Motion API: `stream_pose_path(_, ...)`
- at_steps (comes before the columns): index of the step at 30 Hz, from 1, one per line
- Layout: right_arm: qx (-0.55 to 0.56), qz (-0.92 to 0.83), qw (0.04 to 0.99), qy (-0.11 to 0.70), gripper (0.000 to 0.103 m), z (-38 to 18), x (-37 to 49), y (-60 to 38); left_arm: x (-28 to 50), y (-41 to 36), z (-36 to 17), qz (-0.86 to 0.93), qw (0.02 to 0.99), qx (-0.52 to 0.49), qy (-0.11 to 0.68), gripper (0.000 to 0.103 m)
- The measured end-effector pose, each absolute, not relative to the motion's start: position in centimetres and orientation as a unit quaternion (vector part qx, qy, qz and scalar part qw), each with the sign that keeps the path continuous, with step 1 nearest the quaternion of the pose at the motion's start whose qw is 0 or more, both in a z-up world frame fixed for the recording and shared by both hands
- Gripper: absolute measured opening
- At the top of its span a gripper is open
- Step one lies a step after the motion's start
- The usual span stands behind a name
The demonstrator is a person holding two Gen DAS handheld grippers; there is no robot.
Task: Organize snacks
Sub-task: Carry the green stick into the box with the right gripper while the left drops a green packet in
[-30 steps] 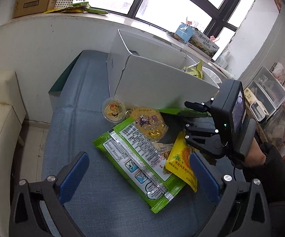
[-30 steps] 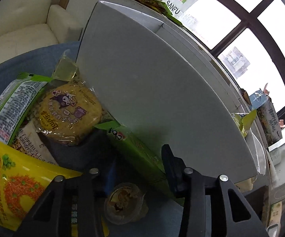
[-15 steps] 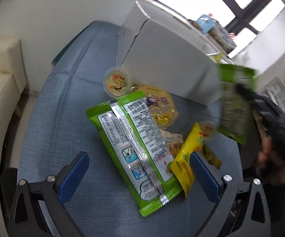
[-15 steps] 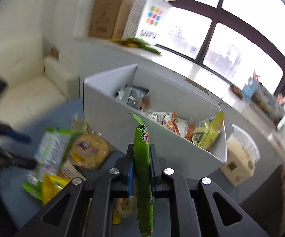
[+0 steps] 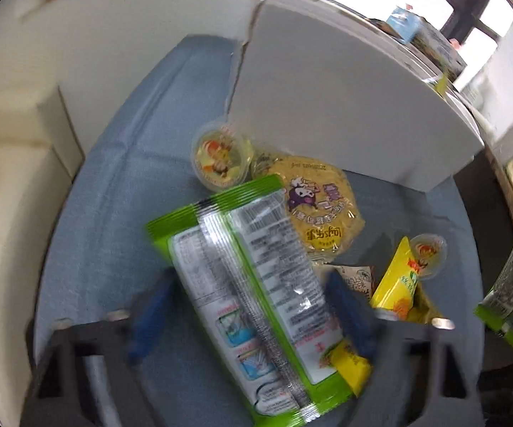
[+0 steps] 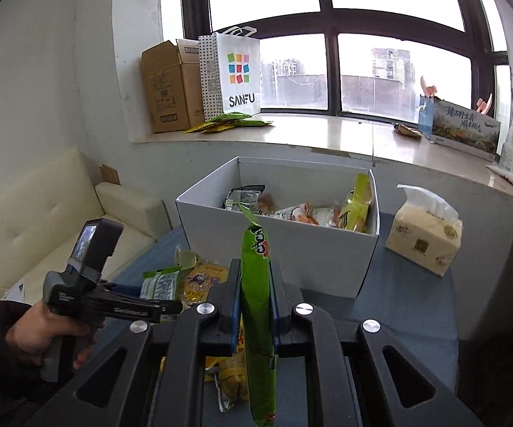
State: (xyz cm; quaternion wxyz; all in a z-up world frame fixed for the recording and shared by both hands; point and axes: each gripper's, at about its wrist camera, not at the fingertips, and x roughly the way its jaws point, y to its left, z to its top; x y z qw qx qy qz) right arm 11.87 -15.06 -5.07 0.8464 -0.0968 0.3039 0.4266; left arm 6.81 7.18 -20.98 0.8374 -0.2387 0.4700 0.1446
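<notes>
My right gripper (image 6: 254, 291) is shut on a slim green snack packet (image 6: 256, 249), held upright on edge in front of the white box (image 6: 278, 249), which holds several snacks. The same packet hangs at the right edge of the left wrist view. My left gripper (image 5: 247, 306) hovers low over a large green packet (image 5: 249, 277) lying printed side up on the blue table. Its jaws are closing, one blue finger on each side of that packet, and blur hides whether the pads touch it.
Around the large packet lie a round yellow noodle cake (image 5: 318, 210), two jelly cups (image 5: 219, 160) (image 5: 427, 254) and a yellow packet (image 5: 395, 284). A tissue pack (image 6: 423, 238) stands right of the box. A cream sofa (image 6: 43, 220) sits left of the table.
My right gripper shut on the slim green packet, lifted it off the table and turned it upright facing the box. My left gripper sank toward the large green packet and its jaws narrowed.
</notes>
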Motion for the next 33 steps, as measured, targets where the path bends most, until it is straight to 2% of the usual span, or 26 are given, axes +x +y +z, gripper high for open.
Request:
stream_pose_path(10,-0.033,0.434,0.841,0.322,0.013,-5.5,12.6,-16.6,3.9,8.1,-15.3,0.141,0.9,-0.16,0.38,0.075)
stream_pose_path(20,0.054,0.447,0.828,0.333,0.013,-3.6,15.9,-16.6,3.9,10.4,-7.2,0.09,0.937,-0.166,0.293,0.075)
stream_pose_path(27,0.094,0.442,0.832,0.322,0.013,0.1,21.0,-14.5,8.9,12.0,-1.6,0.046,0.954,-0.153,0.253,0.075)
stream_pose_path(33,0.091,0.424,0.837,0.334,0.013,1.5,27.0,-10.3,17.7,12.6,0.0,0.031,0.949,-0.107,0.294,0.075)
